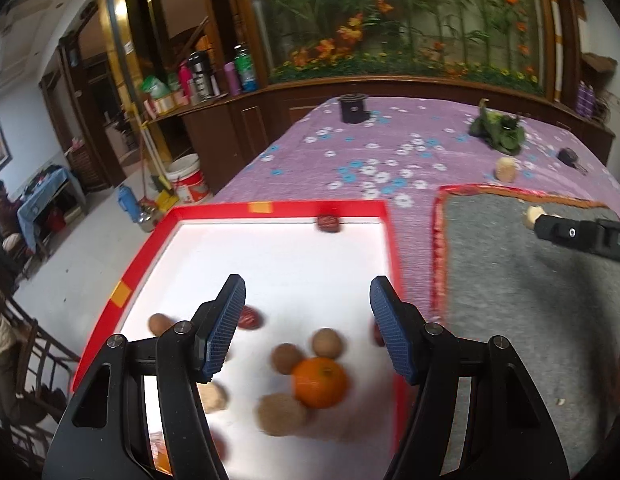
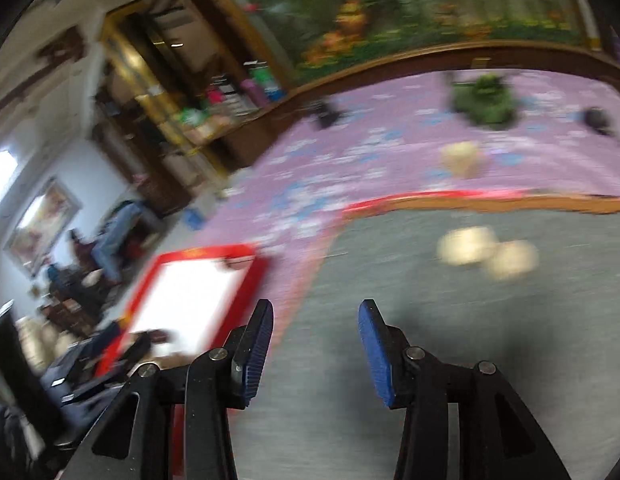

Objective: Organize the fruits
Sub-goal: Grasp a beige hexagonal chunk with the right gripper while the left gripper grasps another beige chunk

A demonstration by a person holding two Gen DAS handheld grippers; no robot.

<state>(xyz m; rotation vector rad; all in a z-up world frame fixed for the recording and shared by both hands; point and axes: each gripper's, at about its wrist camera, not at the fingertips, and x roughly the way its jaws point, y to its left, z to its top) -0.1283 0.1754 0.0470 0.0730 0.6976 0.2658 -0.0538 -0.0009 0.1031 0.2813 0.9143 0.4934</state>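
Your left claw (image 1: 307,320) stands released, blue pads apart with nothing between them, tilted down over the near end of the red-rimmed tray (image 1: 277,208). Just below it lies the fruit: an orange (image 1: 320,382) touching a cluster of small brown fruits (image 1: 328,343), dark red ones (image 1: 251,317) off to the side, and one more red piece (image 1: 329,223) alone against the far rim. That spread suggests the tray is where you are gathering things, so hovering here unloaded makes sense.

Your right claw (image 2: 316,346) is released as well, its gap narrower and bare, hanging over the grey mat (image 2: 430,360). Ahead of it sit two pale fruits (image 2: 468,245), touching each other on the mat, well apart from the tray (image 2: 253,252) at its left. A third pale piece (image 2: 462,159) rests beyond the mat's edge on the purple cloth (image 2: 350,136). The right view is heavily blurred, so what these pale things are cannot be told.

Judging by this, the pale fruits are the likely next pick, and your right claw is pointed roughly their way.
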